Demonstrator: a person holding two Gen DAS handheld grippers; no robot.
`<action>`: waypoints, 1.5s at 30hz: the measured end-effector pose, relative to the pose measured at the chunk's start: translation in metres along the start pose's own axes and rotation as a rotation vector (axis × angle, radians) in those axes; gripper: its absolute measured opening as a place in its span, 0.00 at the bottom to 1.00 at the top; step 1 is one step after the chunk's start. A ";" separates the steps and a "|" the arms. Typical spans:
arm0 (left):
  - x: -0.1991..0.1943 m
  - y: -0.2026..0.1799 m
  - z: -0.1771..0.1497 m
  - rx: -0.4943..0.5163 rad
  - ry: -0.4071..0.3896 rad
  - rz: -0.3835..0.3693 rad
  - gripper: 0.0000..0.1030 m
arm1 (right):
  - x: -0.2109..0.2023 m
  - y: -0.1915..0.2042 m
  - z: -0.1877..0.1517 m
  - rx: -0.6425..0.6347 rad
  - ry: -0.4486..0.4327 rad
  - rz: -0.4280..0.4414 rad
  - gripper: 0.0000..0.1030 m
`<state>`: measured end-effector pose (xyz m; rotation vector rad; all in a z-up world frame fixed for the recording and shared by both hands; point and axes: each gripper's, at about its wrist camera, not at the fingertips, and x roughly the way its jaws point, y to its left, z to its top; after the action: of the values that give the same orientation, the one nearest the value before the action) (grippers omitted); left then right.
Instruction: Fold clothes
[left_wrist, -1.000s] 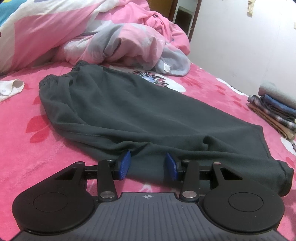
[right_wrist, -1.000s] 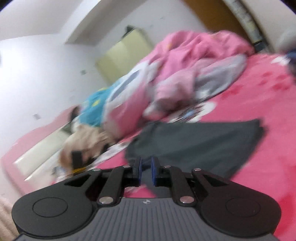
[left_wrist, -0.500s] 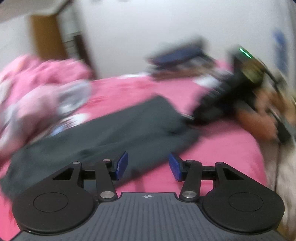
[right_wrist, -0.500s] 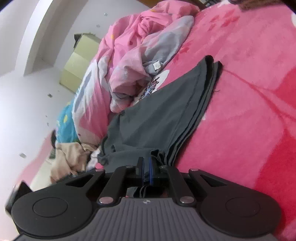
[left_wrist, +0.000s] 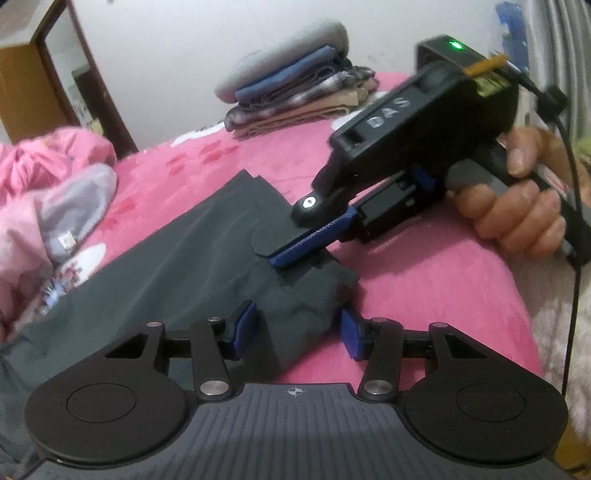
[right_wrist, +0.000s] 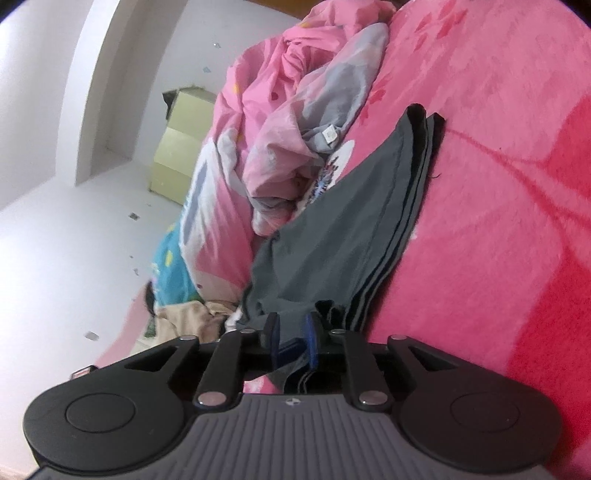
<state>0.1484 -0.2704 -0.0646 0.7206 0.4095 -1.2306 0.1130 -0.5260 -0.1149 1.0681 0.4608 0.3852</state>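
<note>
Garment: dark grey soft fleece trousers (left_wrist: 177, 273), matte and slightly creased, spread flat on the bed.
Long axis: in the left wrist view they run from the lower left up toward the right; a straight hem corner (left_wrist: 255, 181) points toward the wall.
Layers: in the right wrist view the long edge (right_wrist: 406, 229) shows several stacked folds as parallel dark lines.
Bed: plush pink blanket (left_wrist: 424, 280) with a red flower print.
Left hand-held gripper (left_wrist: 295, 332): jaws partly apart, blue ribbed pads standing either side of a bunched corner of the trousers, neither pad pressing on it.
Right hand-held gripper (right_wrist: 291, 343): jaws have just been opening, now a narrow gap with trouser cloth running between the pads; whether they press it cannot be told.
Hand: a person's hand (left_wrist: 517, 218) wraps its black handle.
Stack: folded clothes (left_wrist: 291, 88), grey, blue and checked, piled by the wall.
Bedding: crumpled pink and grey quilt (right_wrist: 295, 110), beside the trousers.
</note>
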 end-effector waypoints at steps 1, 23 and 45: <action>0.001 0.001 0.001 -0.017 0.004 -0.008 0.41 | -0.001 -0.001 0.000 0.009 -0.006 0.012 0.20; -0.019 0.037 -0.007 -0.288 -0.168 -0.040 0.10 | 0.009 0.012 0.067 0.192 0.038 -0.383 0.54; -0.082 0.139 -0.073 -0.794 -0.504 -0.174 0.10 | 0.112 0.091 0.091 0.062 0.084 -0.238 0.11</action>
<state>0.2618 -0.1403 -0.0255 -0.3063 0.4935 -1.2275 0.2486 -0.4972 -0.0160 1.0464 0.6707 0.2064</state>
